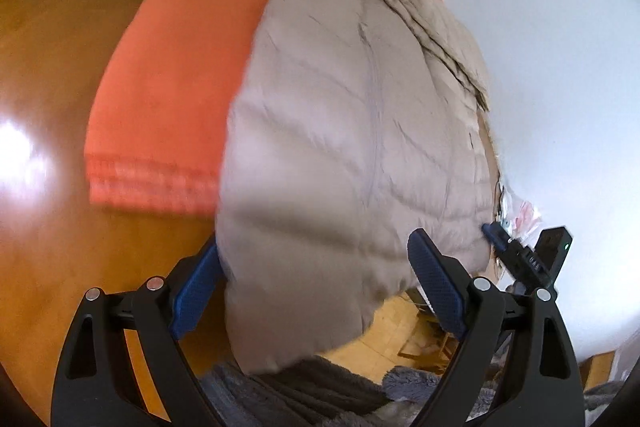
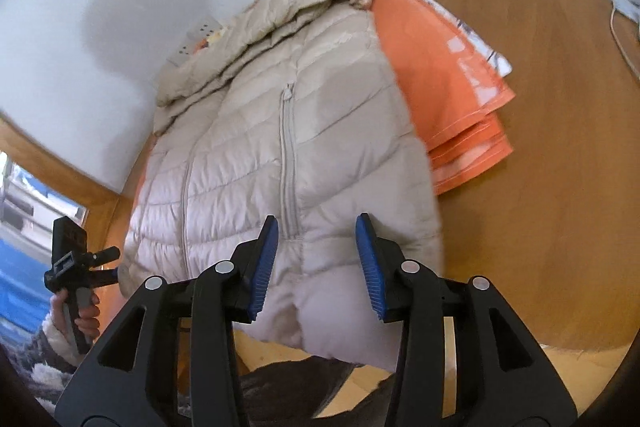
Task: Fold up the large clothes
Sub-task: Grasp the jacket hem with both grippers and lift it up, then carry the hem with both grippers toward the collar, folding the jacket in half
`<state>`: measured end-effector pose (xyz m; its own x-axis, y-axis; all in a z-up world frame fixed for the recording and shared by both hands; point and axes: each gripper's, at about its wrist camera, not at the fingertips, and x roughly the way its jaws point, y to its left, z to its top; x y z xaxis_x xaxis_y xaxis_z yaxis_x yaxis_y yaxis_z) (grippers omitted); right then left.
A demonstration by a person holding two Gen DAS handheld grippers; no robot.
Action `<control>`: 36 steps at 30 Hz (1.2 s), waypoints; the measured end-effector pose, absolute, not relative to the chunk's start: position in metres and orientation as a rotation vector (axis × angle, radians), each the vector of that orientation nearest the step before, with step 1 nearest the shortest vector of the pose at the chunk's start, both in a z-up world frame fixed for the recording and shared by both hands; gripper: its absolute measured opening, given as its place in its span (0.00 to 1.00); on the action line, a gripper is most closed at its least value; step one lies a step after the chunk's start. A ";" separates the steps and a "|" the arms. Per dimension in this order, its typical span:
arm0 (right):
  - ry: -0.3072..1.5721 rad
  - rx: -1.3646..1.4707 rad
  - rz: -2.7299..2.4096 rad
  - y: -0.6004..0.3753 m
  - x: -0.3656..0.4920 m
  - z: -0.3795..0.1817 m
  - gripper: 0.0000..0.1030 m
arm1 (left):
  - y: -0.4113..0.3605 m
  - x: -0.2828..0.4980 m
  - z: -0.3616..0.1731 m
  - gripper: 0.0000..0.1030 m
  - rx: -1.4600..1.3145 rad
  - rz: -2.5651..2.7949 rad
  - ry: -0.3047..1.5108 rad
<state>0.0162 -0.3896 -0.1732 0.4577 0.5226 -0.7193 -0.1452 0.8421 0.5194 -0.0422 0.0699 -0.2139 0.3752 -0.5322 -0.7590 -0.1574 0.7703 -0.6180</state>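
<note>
Jacket [image 2: 280, 131] laid on counter [image 2: 540, 147], atop orange cloth [image 2: 440, 87], long axis running away from tongs, hem overhanging near edge. Right tongs [image 2: 316, 263] spread, straddling hem, nothing gripped. Left tongs [image 1: 316, 291] likewise spread at hem. Both equally near.
</note>
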 end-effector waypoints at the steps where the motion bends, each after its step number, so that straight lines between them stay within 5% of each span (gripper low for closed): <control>1: 1.010 0.415 0.431 -0.392 0.014 -0.172 0.46 | 0.067 -0.046 -0.212 0.84 -0.659 -0.265 1.186; 14: 1.046 0.530 0.361 -0.430 0.000 -0.189 0.52 | 0.058 -0.068 -0.206 0.71 -0.664 -0.198 1.103; 22: 1.019 0.796 0.478 -0.426 0.008 -0.220 0.58 | 0.068 -0.065 -0.209 0.53 -0.725 -0.188 1.106; 23: 1.012 0.853 0.490 -0.429 0.008 -0.225 0.56 | 0.070 -0.064 -0.211 0.46 -0.731 -0.179 1.110; 25: 1.023 0.881 0.497 -0.429 0.007 -0.229 0.30 | 0.072 -0.066 -0.210 0.34 -0.717 -0.175 1.113; 28: 1.027 0.866 0.519 -0.430 0.006 -0.227 0.14 | 0.069 -0.067 -0.198 0.20 -0.710 -0.188 1.086; 36: 0.927 0.893 0.591 -0.427 0.014 -0.183 0.09 | 0.071 -0.067 -0.149 0.13 -0.742 -0.217 0.983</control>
<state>0.0140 -0.4270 -0.1826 0.4900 0.7613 -0.4246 -0.0628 0.5166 0.8539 -0.0670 0.0705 -0.1494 0.5564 -0.4842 -0.6753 -0.1548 0.7381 -0.6567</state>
